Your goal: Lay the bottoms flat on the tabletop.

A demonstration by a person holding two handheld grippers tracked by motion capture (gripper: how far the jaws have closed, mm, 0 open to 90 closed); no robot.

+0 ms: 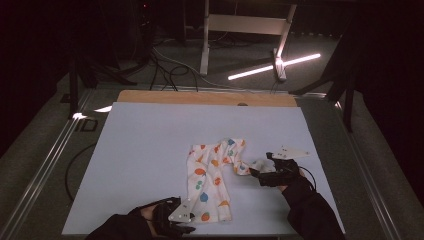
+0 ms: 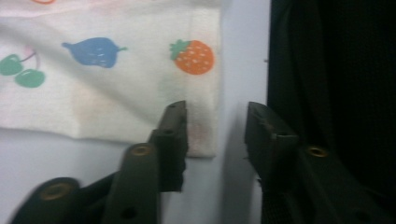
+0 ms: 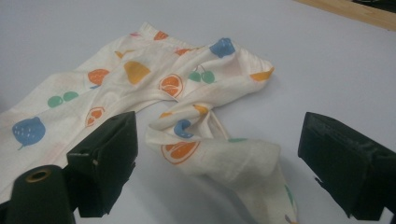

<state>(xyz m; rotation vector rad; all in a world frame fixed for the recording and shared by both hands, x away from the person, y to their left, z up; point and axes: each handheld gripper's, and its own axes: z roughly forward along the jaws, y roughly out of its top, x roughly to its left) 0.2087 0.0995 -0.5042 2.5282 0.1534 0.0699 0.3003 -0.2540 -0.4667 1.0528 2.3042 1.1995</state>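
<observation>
High view: fruit-print cloth (image 1: 212, 177) crumpled mid-table (image 1: 150, 150). Left gripper (image 2: 217, 133) jaws narrowly apart, straddling near cloth corner, not pinching. Right gripper (image 3: 217, 163) wide around twisted right end.

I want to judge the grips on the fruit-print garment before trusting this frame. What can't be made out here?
- Left gripper in the high view: its grey plate covers the jaws and the garment corner.
- Garment in the left gripper view: cut off by the top and left edges.
- Right gripper view: the twisted leg's end runs off the bottom edge.
</observation>
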